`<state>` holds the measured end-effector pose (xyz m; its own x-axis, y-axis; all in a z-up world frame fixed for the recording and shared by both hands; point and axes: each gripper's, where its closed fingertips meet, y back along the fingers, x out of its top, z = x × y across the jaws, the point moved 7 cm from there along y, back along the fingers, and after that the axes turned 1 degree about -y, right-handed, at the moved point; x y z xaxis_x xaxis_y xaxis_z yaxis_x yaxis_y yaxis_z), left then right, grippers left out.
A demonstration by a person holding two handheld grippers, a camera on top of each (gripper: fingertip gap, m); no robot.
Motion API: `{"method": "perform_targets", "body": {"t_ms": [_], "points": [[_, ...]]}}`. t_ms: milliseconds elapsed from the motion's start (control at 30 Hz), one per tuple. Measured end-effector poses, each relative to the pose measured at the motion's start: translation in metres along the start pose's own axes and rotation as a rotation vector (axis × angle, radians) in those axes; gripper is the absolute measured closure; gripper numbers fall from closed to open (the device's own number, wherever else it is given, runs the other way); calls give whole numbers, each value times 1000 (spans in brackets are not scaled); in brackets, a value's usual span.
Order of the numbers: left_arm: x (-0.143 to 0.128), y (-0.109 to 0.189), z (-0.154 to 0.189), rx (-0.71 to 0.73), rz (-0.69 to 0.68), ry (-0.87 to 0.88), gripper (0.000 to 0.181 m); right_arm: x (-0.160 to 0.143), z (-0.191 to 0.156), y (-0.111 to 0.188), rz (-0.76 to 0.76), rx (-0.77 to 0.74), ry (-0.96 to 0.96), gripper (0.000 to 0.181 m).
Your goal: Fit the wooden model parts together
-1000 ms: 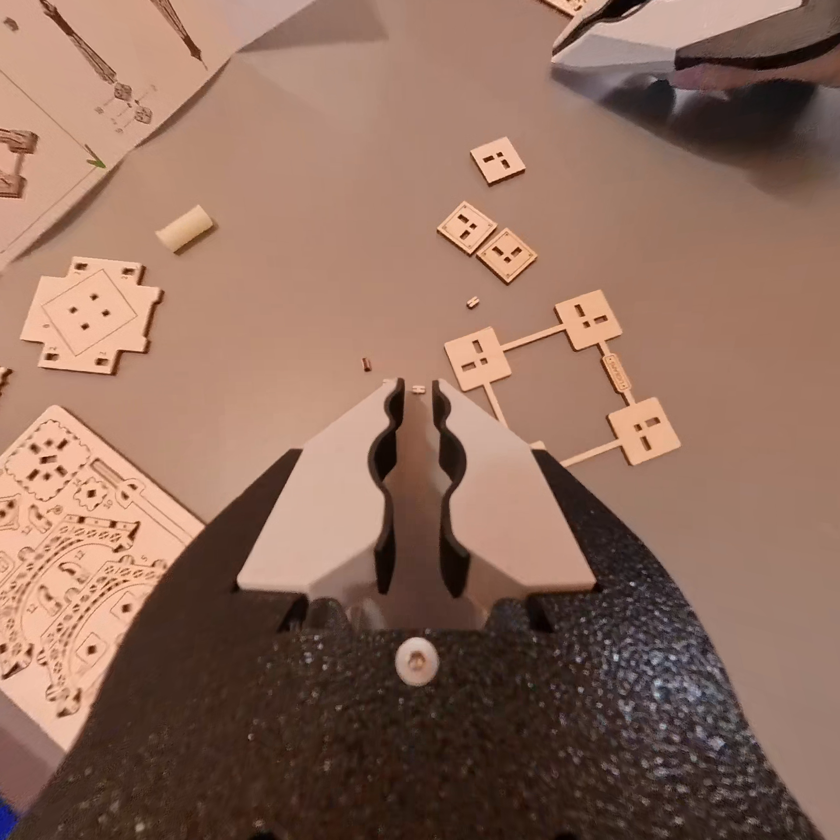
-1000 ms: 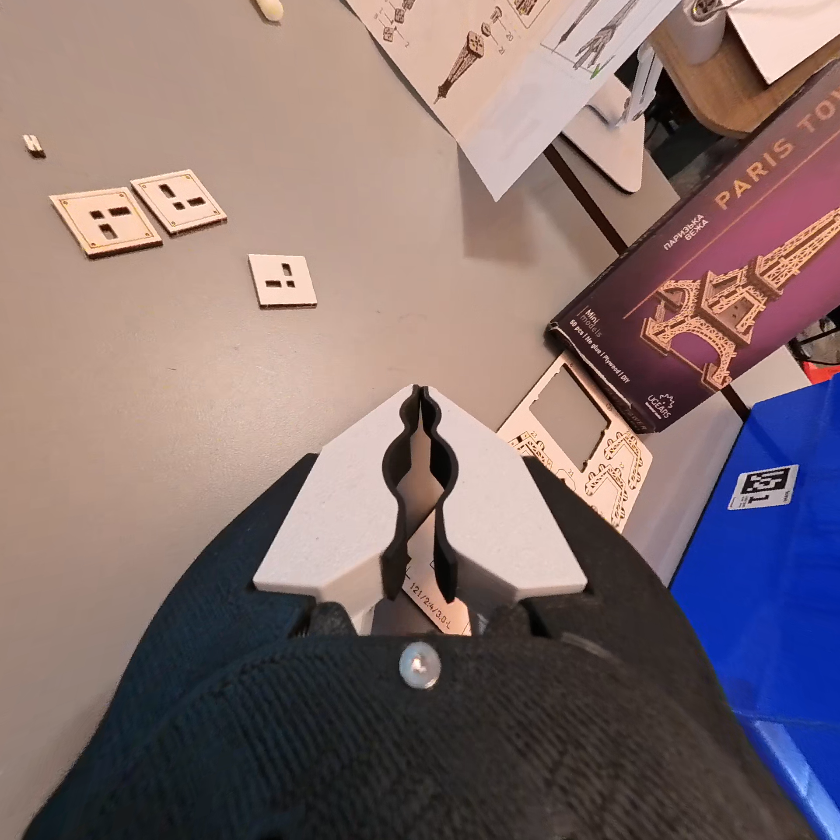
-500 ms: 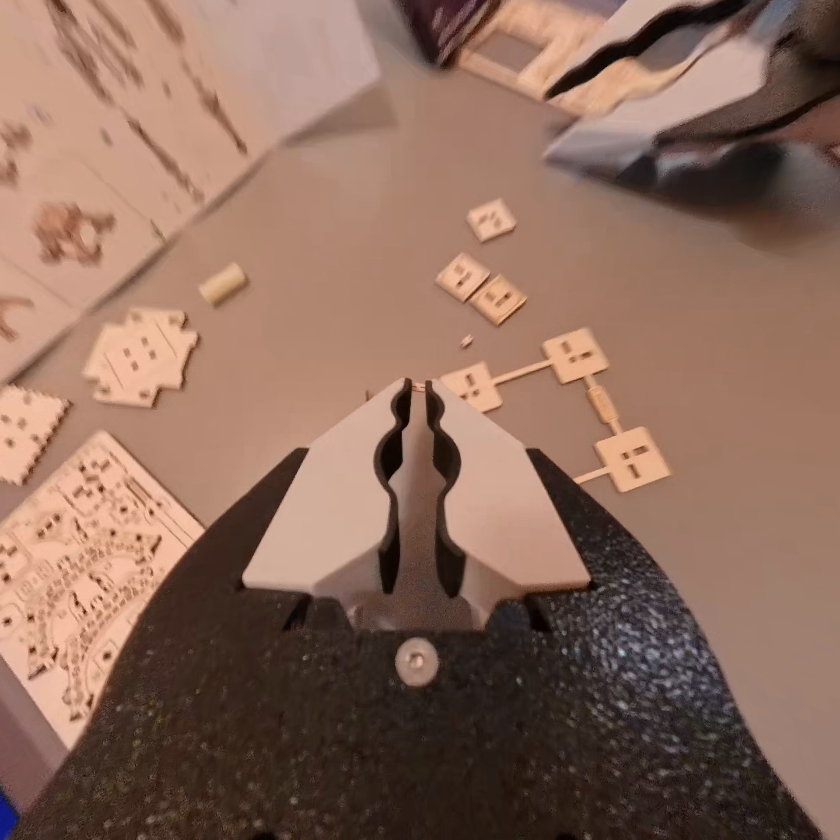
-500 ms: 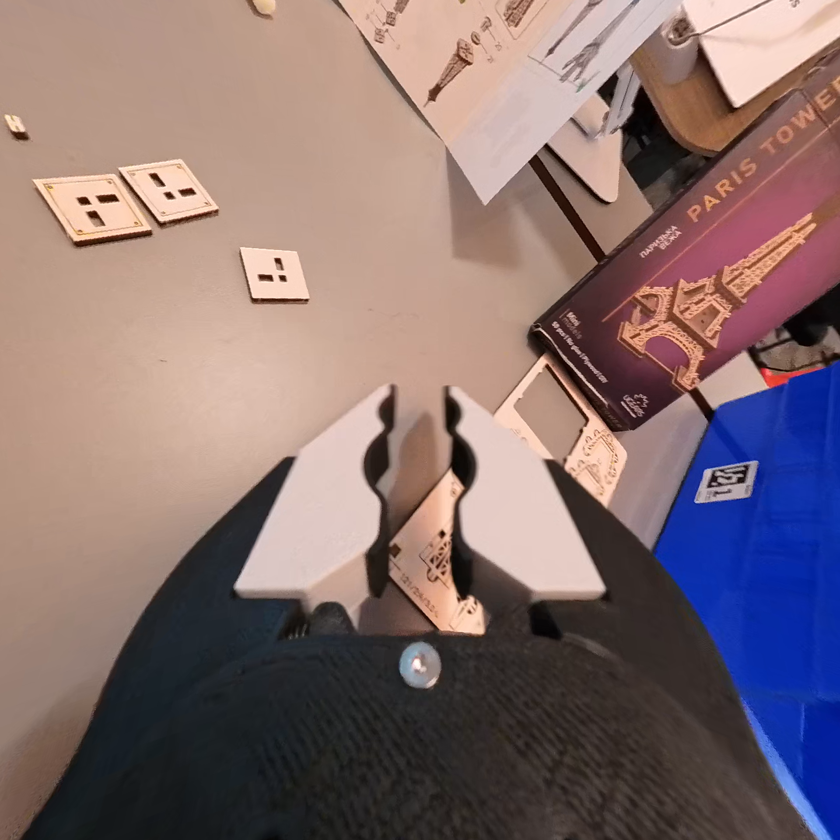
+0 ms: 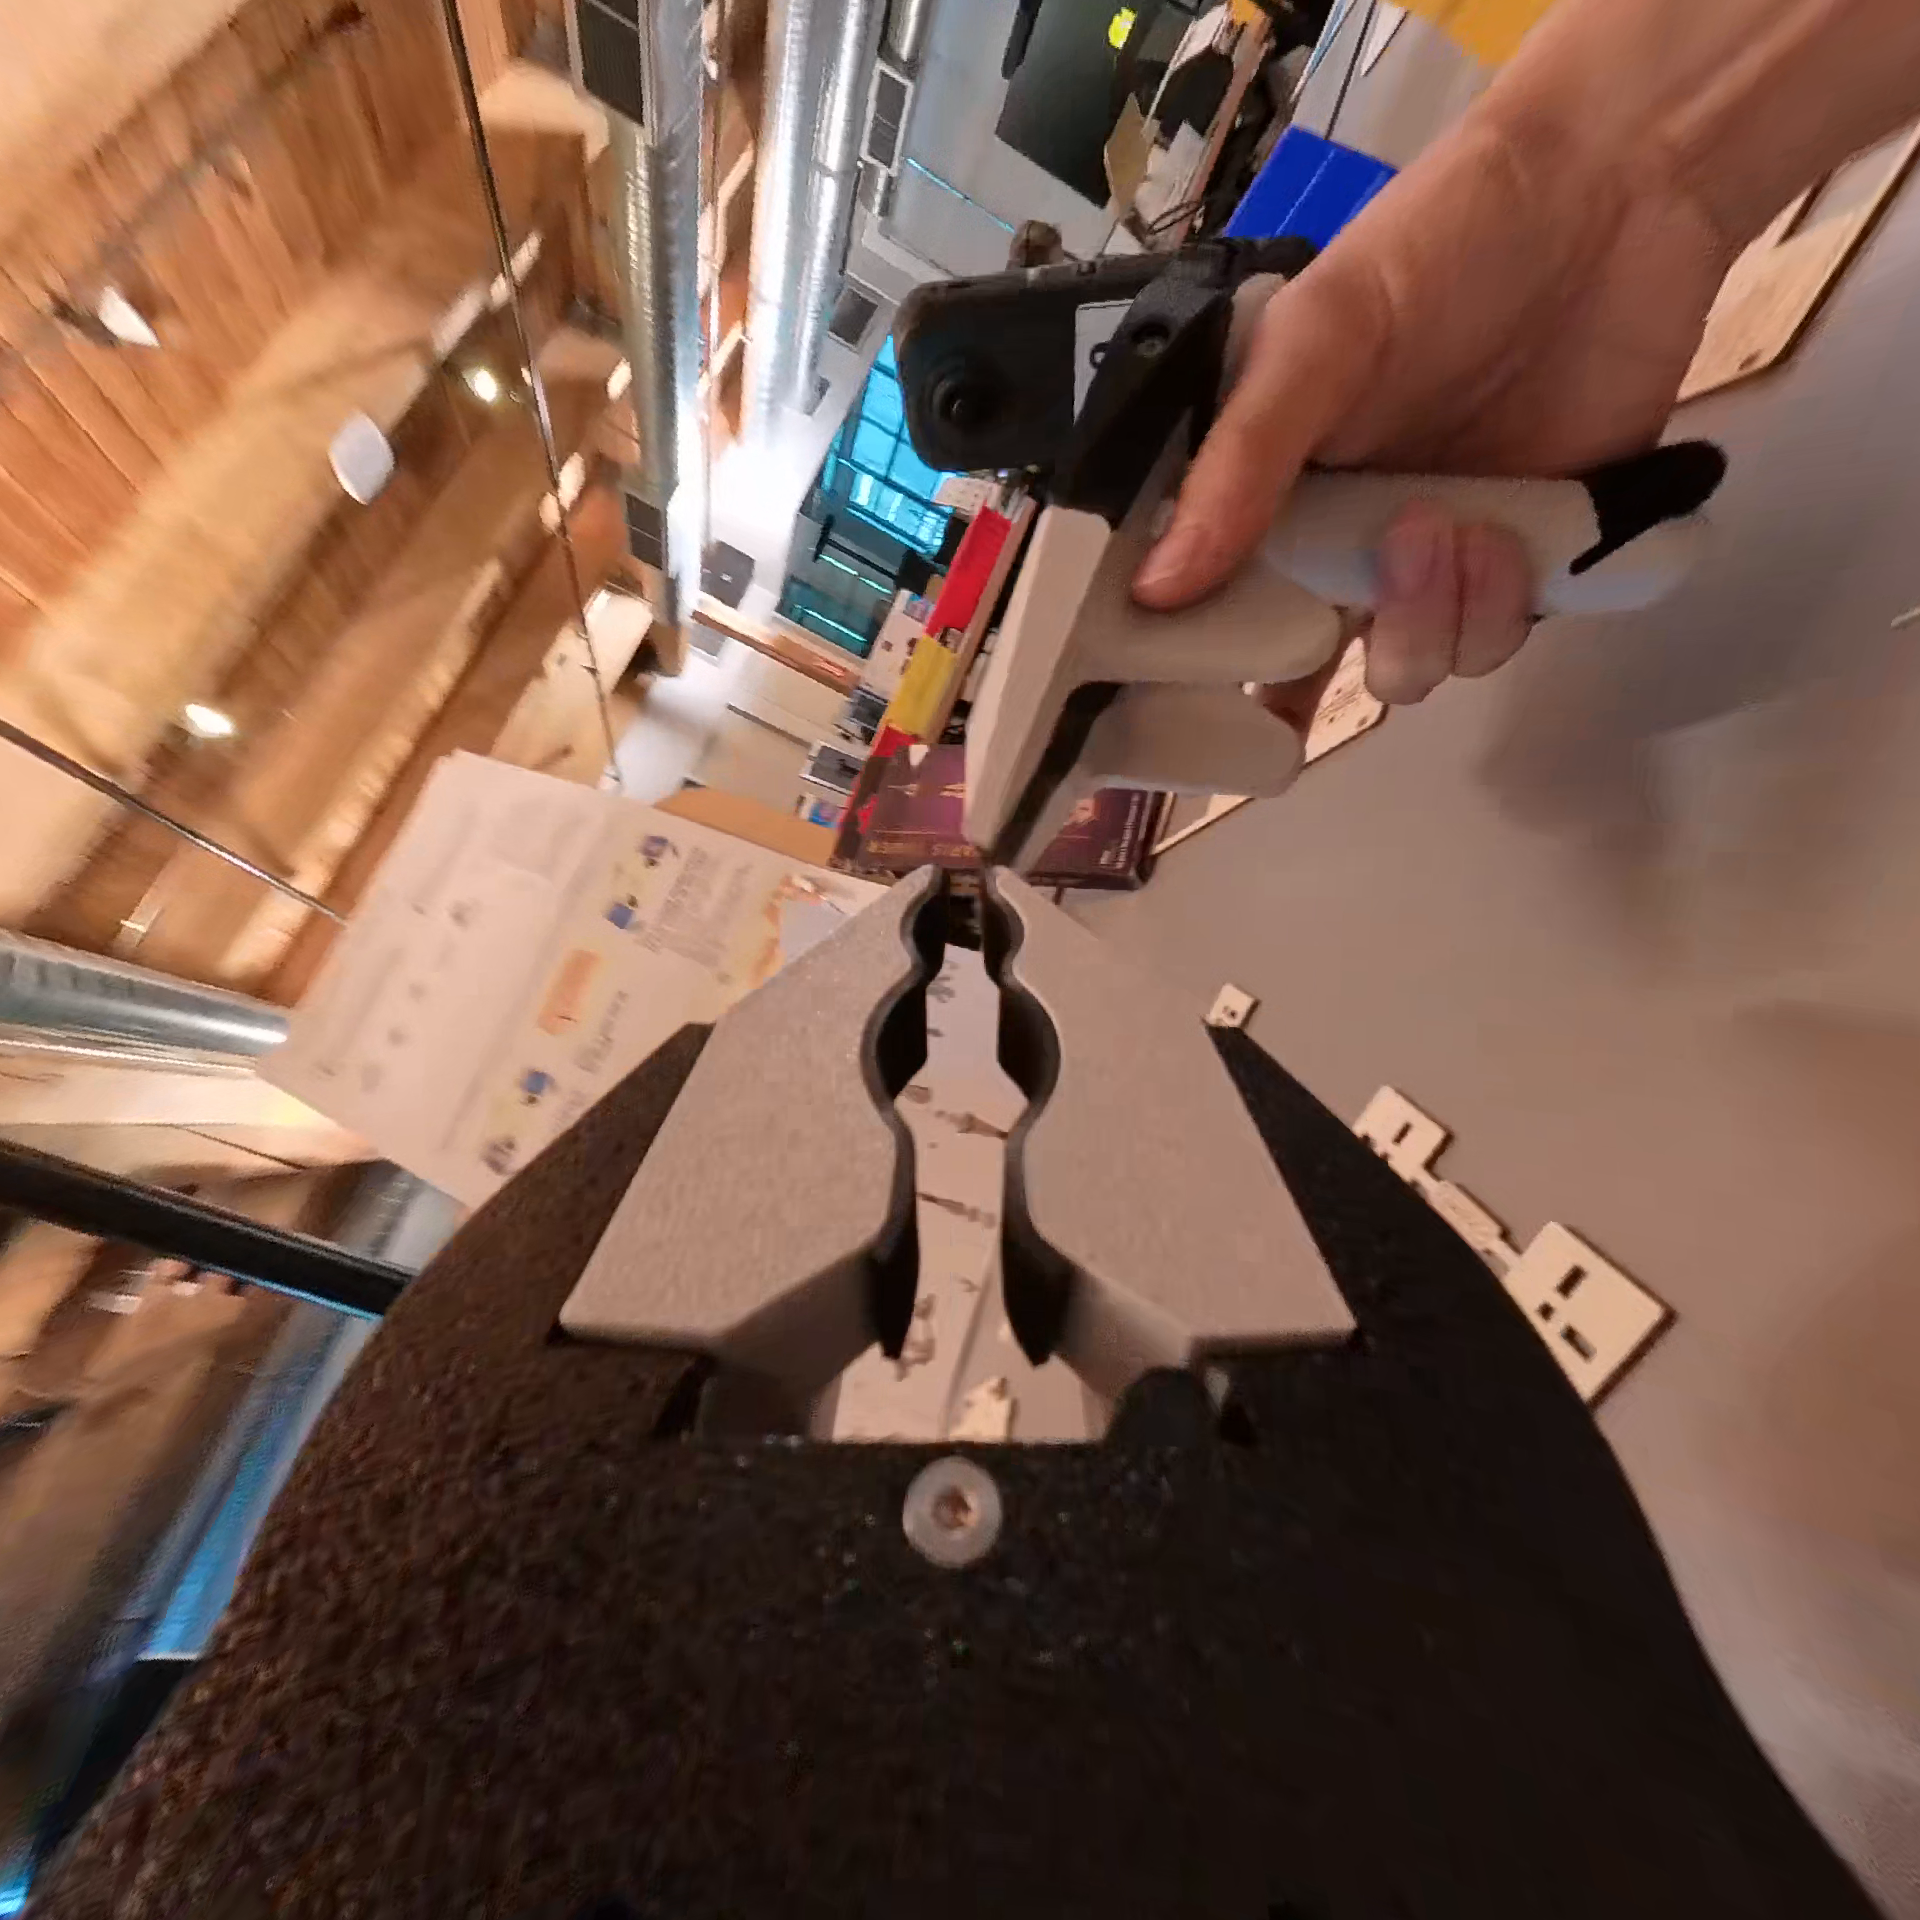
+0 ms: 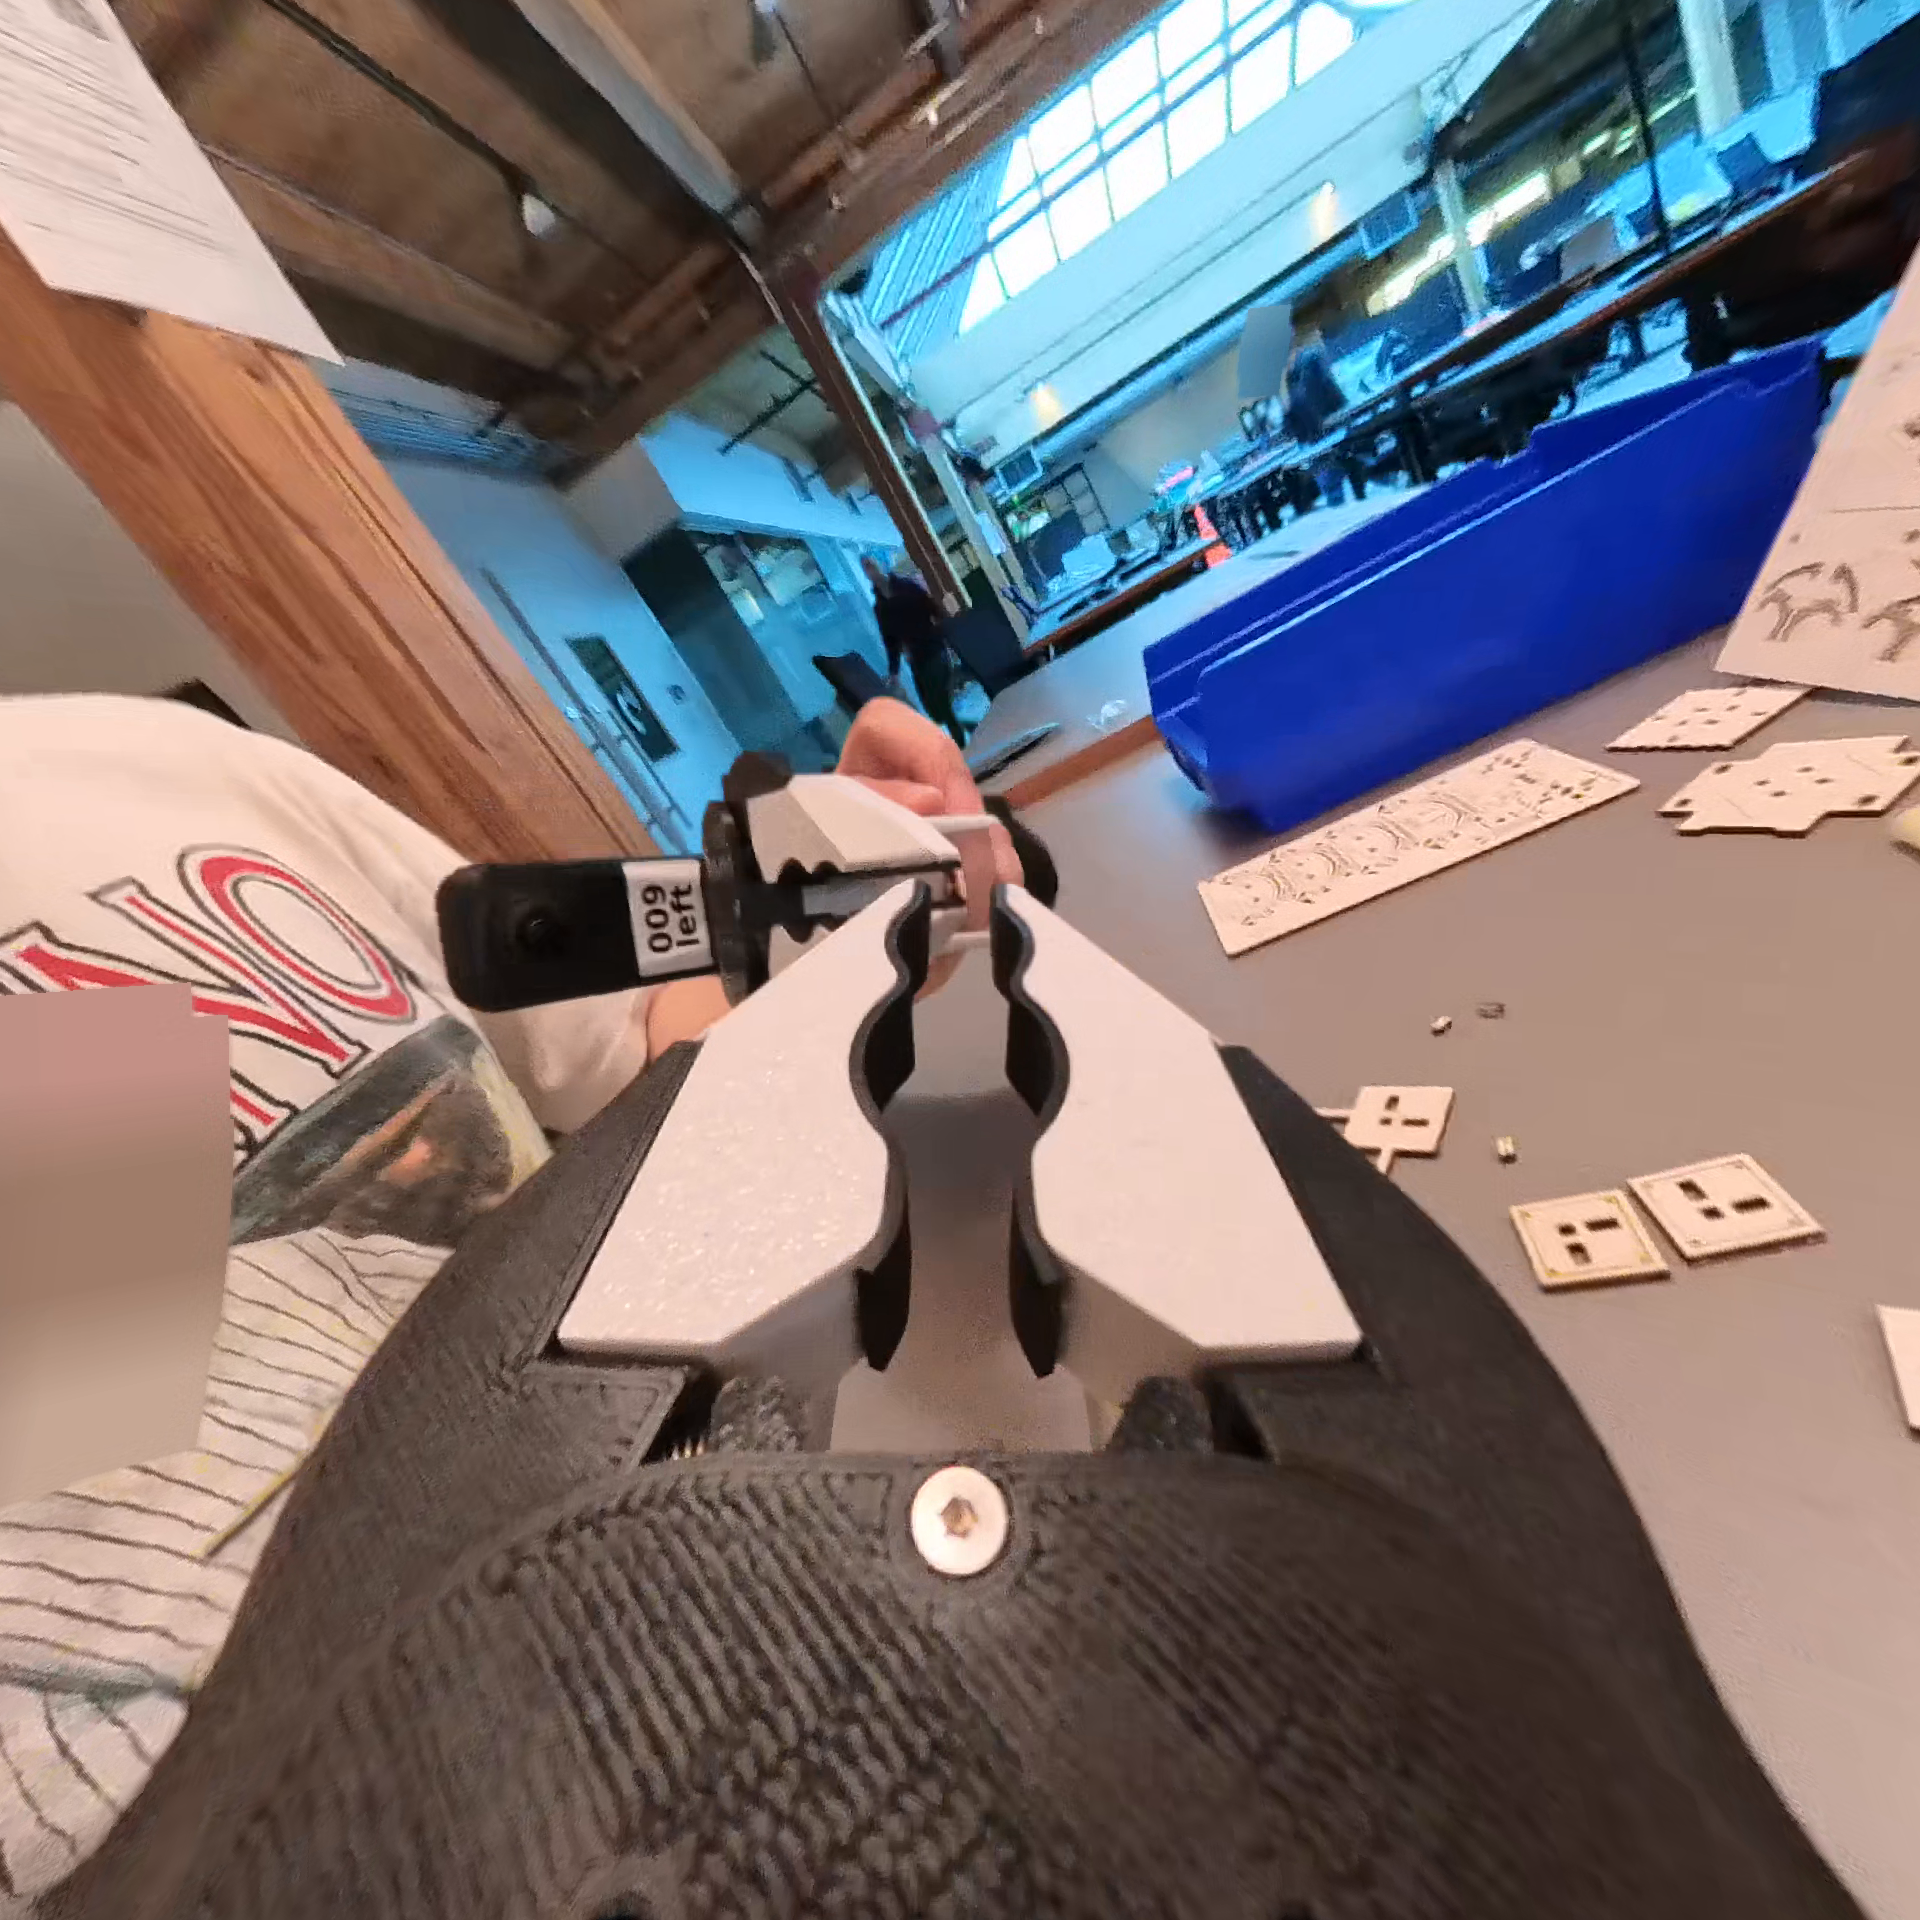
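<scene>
Left wrist view: left hand-held gripper [image 5: 964,885] lifted off the grey bench [image 5: 1558,935], jaws a narrow gap apart; whether anything tiny sat at the tips, cannot tell. Right hand-held gripper [image 5: 995,844] met it tip to tip, a hand [image 5: 1475,312] on its handle. Linked wooden squares [image 5: 1538,1278] lay on the bench, lower right.

Right wrist view: right hand-held gripper [image 6: 956,904] released, empty. Two loose wooden squares [image 6: 1662,1226] lay touching on the bench; cut-out sheet [image 6: 1413,831] beyond, by a blue bin [image 6: 1455,613].
</scene>
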<state>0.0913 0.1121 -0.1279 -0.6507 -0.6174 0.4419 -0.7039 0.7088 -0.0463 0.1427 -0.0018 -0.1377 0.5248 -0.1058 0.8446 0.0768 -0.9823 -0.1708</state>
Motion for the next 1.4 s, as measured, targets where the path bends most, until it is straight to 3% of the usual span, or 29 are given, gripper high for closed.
{"method": "perform_targets", "body": {"t_ms": [200, 367, 633, 800, 1267, 1367, 1400], "points": [[-2, 0, 4, -5, -2, -7, 179, -2, 3, -1, -25, -70, 94, 168], [5, 4, 1, 33, 102, -7, 179, -4, -8, -5, -40, 37, 115, 164], [26, 14, -8, 34, 345, 119, 179, 1, -31, -4, 49, 348, -18, 175], [31, 17, -11, 21, 441, 187, 179, 4, -42, -3, 75, 449, -32, 176], [34, 16, -7, -9, 460, 152, 179, 1, -43, -5, 29, 435, -7, 180], [29, 15, -10, 18, 417, 159, 174, 5, -41, -6, 35, 310, 134, 180], [27, 15, -12, 24, 406, 173, 162, 8, -38, -7, 37, 208, 228, 180]]}}
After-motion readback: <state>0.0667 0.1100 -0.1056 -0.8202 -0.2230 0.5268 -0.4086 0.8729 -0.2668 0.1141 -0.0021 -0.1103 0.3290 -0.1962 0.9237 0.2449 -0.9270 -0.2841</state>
